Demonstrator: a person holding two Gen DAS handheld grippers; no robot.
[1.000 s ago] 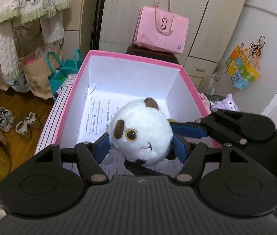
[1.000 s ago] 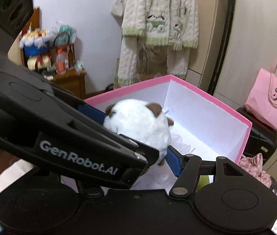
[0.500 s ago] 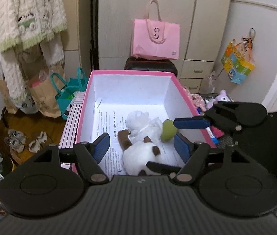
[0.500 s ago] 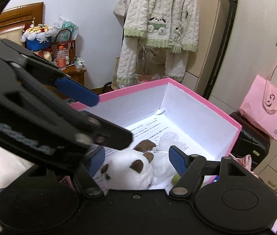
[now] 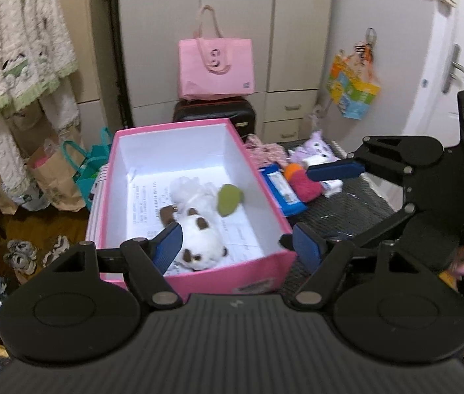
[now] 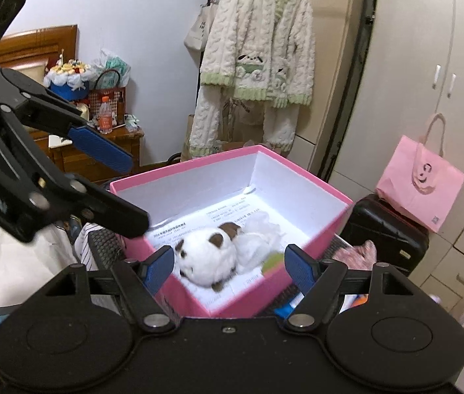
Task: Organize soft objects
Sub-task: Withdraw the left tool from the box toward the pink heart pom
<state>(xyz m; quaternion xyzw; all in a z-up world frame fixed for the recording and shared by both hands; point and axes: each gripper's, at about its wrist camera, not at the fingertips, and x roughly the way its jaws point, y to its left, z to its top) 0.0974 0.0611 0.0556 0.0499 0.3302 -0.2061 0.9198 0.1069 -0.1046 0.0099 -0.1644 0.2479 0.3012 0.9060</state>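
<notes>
L gripper (image 5: 238, 249) is standing wide, jaws just been opening, nothing between the pads, touching nothing. R gripper (image 6: 228, 267) is likewise gaping, jaws just been opening, gripping nothing; both are hovering above the near end of the pink box (image 5: 258, 180). The white plush w/ brown patches (image 5: 199, 243) is lying loose on the printed sheet (image 5: 143, 203) inside the box, near end. Count in box: 1 white plush, 1 white fluffy item (image 5: 189, 188), 1 green soft item (image 5: 228, 198). Outside, R of box on the dark surface: 1 purple plush (image 5: 317, 151), 1 red-orange soft item (image 5: 302, 182), 1 blue packet (image 5: 281, 190).
</notes>
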